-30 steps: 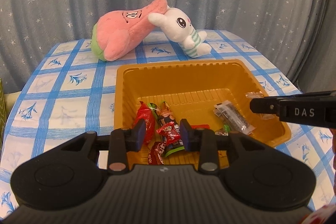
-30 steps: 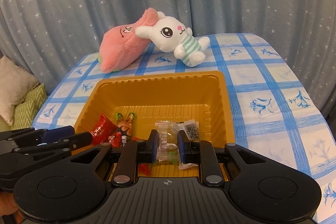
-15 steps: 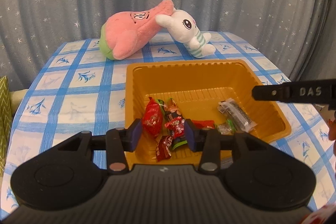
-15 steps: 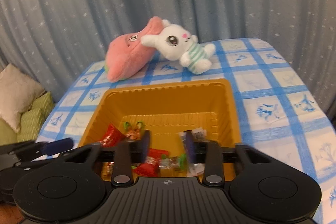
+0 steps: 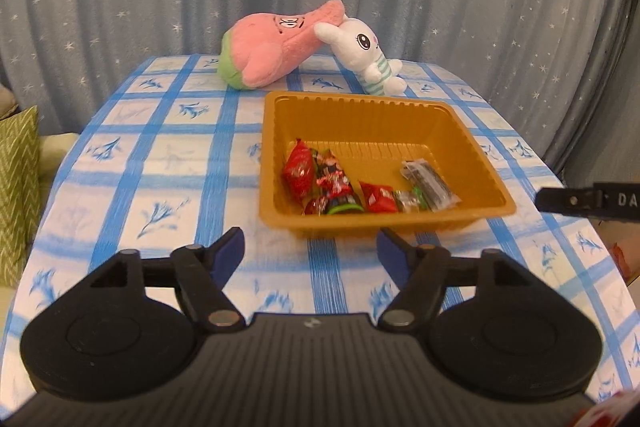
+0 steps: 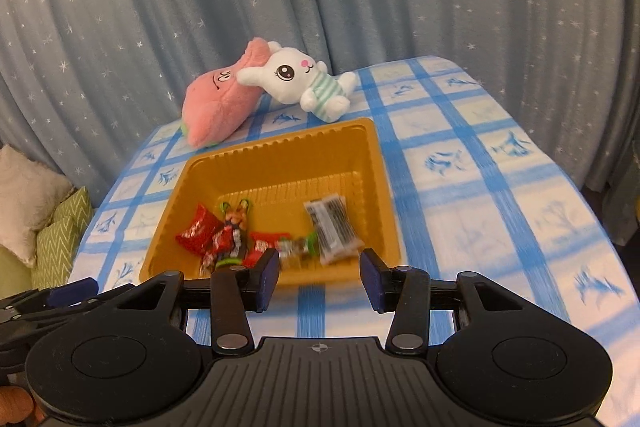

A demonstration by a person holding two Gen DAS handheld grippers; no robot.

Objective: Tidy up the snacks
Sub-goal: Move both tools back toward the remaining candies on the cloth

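Note:
An orange plastic tray [image 5: 360, 115] [image 6: 280, 163] sits on the blue-checked tablecloth. Several wrapped snacks lie along its near side: a red packet [image 5: 298, 173] [image 6: 198, 233], small red candies [image 5: 334, 187], another red packet [image 5: 378, 197] and a black-and-clear packet [image 5: 430, 185] [image 6: 330, 231]. My left gripper [image 5: 311, 253] is open and empty, held back above the cloth in front of the tray. My right gripper [image 6: 319, 279] is open and empty, just in front of the tray's near rim. The right gripper's side shows at the edge of the left wrist view [image 5: 588, 205].
A pink plush [image 5: 276, 45] [image 6: 220, 107] and a white bunny plush [image 5: 366, 57] [image 6: 304, 81] lie at the table's back edge. A star-patterned curtain hangs behind. Green cushions [image 5: 18, 179] [image 6: 60, 235] sit left of the table.
Both grippers opened, let go of their snacks into the tray and drew back toward me. The snack packets now lie in the tray.

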